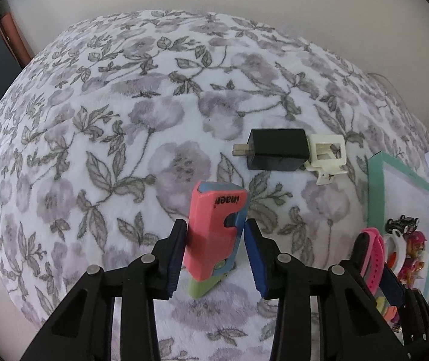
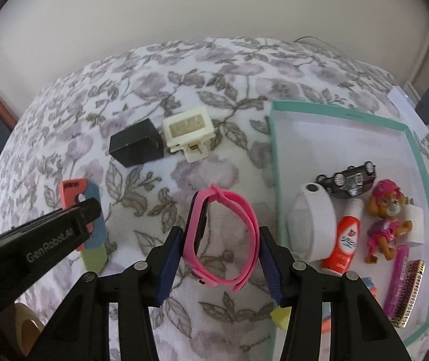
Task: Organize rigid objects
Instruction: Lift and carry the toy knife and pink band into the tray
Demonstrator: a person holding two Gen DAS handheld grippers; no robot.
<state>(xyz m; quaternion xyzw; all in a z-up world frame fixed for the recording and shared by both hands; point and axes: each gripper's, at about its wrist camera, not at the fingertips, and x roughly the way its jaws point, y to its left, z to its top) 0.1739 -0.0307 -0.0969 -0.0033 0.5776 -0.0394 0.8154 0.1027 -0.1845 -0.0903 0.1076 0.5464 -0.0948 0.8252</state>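
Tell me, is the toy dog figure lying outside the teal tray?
No, the toy dog figure lies inside the teal tray, beside the orange tube.

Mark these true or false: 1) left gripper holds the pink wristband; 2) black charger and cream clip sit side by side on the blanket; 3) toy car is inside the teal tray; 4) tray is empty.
1) False. The left gripper holds the red and blue utility knife; the pink wristband is in the right gripper.
2) True. The black charger touches the cream clip.
3) True. The toy car lies in the teal tray.
4) False. It holds several items, among them a pup figure.
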